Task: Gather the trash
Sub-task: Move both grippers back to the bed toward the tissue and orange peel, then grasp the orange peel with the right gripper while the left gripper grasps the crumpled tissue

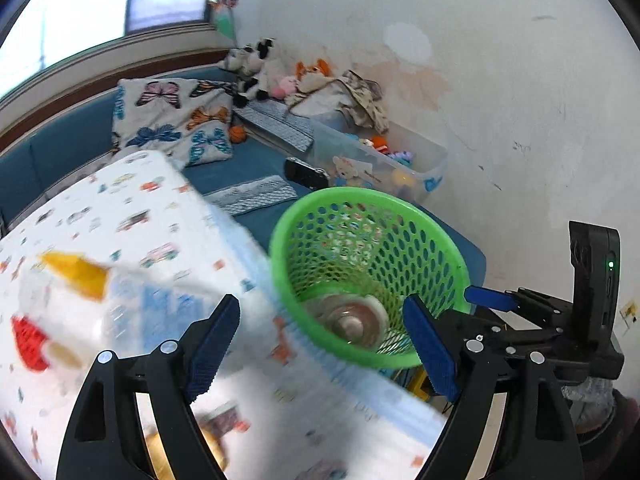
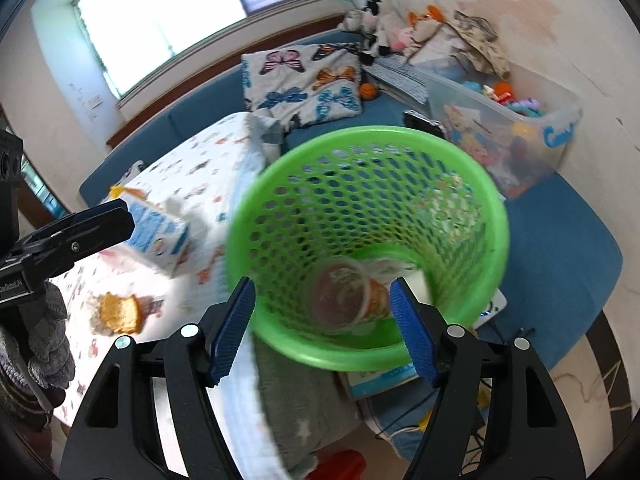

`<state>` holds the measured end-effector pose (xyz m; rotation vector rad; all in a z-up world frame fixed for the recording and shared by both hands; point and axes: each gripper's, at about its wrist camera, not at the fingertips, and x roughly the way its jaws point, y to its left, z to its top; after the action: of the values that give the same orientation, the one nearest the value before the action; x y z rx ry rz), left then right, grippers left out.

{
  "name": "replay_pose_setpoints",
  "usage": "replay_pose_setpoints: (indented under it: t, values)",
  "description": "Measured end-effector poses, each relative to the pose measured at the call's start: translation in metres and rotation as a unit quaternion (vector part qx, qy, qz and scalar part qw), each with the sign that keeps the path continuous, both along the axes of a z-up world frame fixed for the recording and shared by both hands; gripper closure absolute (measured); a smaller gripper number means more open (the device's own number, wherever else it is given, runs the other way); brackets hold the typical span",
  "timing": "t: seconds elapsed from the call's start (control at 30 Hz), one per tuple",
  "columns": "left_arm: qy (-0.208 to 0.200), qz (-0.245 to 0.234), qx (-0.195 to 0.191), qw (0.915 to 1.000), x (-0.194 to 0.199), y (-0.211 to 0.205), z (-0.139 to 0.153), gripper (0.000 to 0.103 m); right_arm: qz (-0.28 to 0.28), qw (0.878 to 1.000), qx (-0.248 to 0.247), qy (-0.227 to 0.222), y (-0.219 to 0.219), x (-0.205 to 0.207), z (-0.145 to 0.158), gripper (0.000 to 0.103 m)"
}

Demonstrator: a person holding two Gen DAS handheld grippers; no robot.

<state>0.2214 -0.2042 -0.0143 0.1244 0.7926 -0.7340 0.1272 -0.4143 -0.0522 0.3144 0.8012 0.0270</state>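
Note:
A green mesh wastebasket [image 2: 472, 184] stands beside the table and also shows in the left wrist view [image 1: 452, 256]. A clear plastic cup [image 2: 340, 296] lies at its bottom, also seen in the left wrist view [image 1: 352, 320]. A blue-and-white milk carton [image 2: 156, 236] lies on the patterned tablecloth [image 2: 208, 160], blurred in the left wrist view [image 1: 80, 280]. A piece of yellow bread-like trash [image 2: 118, 312] lies nearer. My right gripper [image 2: 322, 326] is open and empty over the basket's near rim. My left gripper [image 1: 320, 348] is open and empty, at the table edge by the basket.
A blue couch [image 2: 560, 248] runs behind, with a butterfly pillow [image 2: 304, 84], stuffed toys [image 2: 380, 20] and a clear toy bin [image 2: 520, 136]. A red object [image 1: 28, 344] lies on the table at left. The right gripper's body [image 1: 560, 320] shows beside the basket.

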Motion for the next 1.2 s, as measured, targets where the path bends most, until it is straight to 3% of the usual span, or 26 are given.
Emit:
replay_pose_setpoints:
  t: [0.37,0.6,0.9,1.2]
  values:
    - [-0.025,0.09,-0.012,0.9956,-0.019,0.11,0.003,0.022,0.069,0.998,-0.013,-0.004,0.066,0.01,0.005,0.032]
    - [-0.013,0.148,-0.019,0.9887,-0.026,0.167,-0.008,0.022,0.12,0.993,-0.021,-0.002,0.113,0.015,0.001,0.032]
    - [0.007,0.198,-0.036,0.9795,-0.039,0.218,-0.022,0.022,0.192,0.981,-0.039,0.01,0.177,0.025,-0.015,0.032]
    - [0.022,0.219,-0.047,0.9743,-0.047,0.245,-0.033,0.022,0.228,0.971,-0.07,0.024,0.224,0.042,-0.037,0.032]
